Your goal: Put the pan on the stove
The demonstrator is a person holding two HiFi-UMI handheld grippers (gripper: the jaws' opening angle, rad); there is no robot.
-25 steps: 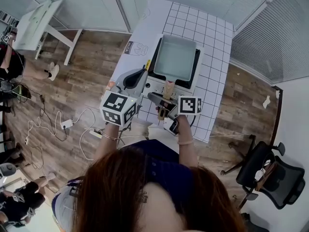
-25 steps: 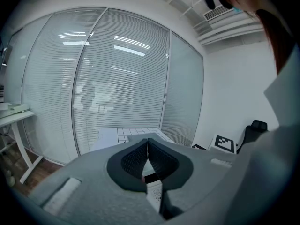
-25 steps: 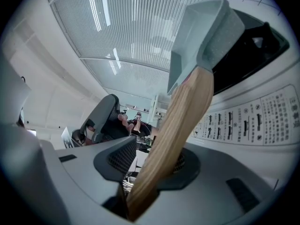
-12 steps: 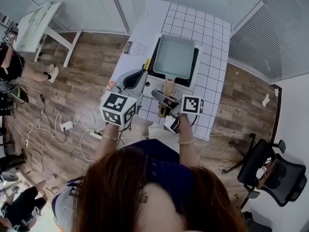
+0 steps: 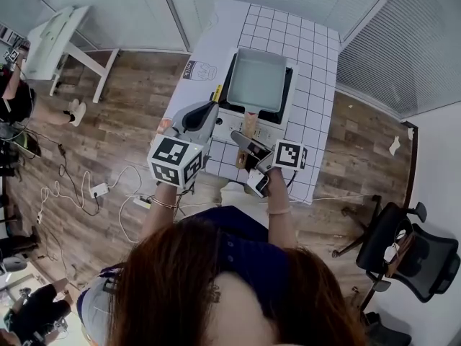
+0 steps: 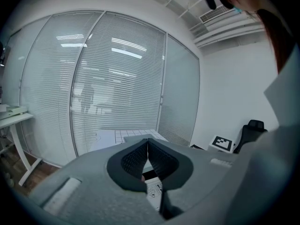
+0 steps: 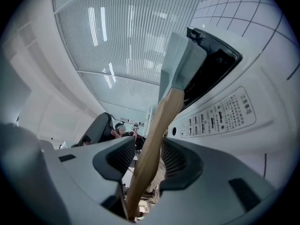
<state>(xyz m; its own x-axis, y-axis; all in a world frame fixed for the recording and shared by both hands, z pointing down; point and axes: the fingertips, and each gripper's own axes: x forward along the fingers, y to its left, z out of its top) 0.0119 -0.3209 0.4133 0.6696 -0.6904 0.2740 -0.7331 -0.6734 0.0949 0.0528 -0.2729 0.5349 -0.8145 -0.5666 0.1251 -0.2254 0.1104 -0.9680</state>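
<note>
The square pale-green pan (image 5: 257, 81) sits on the white stove (image 5: 229, 126), with its wooden handle (image 5: 248, 123) pointing toward me. My right gripper (image 5: 243, 144) is at the handle's near end. In the right gripper view the handle (image 7: 158, 121) runs between the jaws of this gripper (image 7: 147, 156), which stand apart from it, open, and the pan (image 7: 180, 64) lies ahead on the stove (image 7: 225, 111). My left gripper (image 5: 205, 114) hovers by the stove's left front corner. Its jaws (image 6: 148, 143) are shut with nothing in them.
The stove stands on a white gridded table (image 5: 317, 63) with floor all round. A sheet with printing (image 5: 203, 71) lies at the table's left side. A black office chair (image 5: 403, 254) is at the right, a white desk (image 5: 54, 38) at the far left, and cables (image 5: 94, 186) run across the floor.
The pan stays on the stove. My right gripper has shifted a little at the handle's near end. The left gripper has hardly moved.
</note>
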